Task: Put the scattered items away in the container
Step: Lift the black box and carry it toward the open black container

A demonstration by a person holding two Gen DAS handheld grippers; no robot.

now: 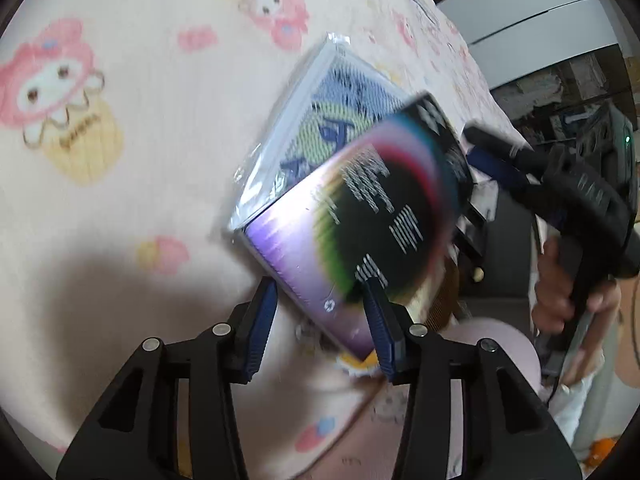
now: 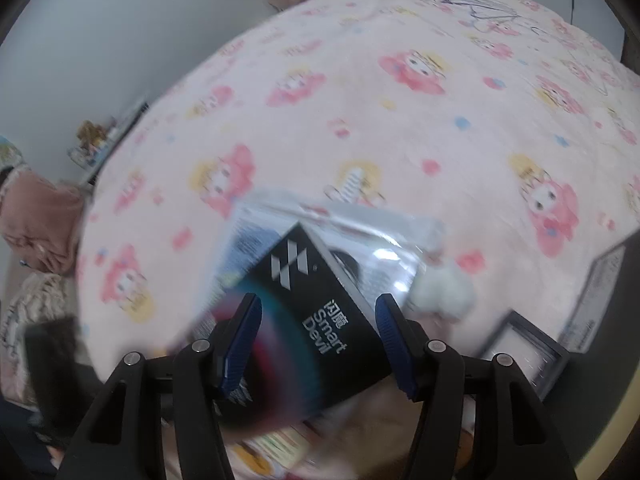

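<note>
Left wrist view: left gripper (image 1: 320, 312) is pointing down at a bed with a pink cartoon-print bedspread (image 1: 140, 120). Its blue fingers (image 1: 262, 316) are standing partly apart, with the near corner of a black-and-purple box (image 1: 360, 220) sitting between them; whether the pads are pressing on it cannot be told through the blur. The box is lying tilted across a clear-wrapped flat packet (image 1: 320, 120) on the bedspread. At right, a hand (image 1: 560, 292) is gripping the right gripper's black handle.

Right wrist view: right gripper (image 2: 318, 328) is hovering over the same box (image 2: 320, 312), its "Smart Devil" side facing up. The fingers (image 2: 394, 340) are spread wide on either side, with gaps showing, so released. A white fluffy lump (image 2: 440, 292) is lying just beside the packet (image 2: 360, 224). A dark container (image 2: 528, 356) is sitting at lower right.
</note>
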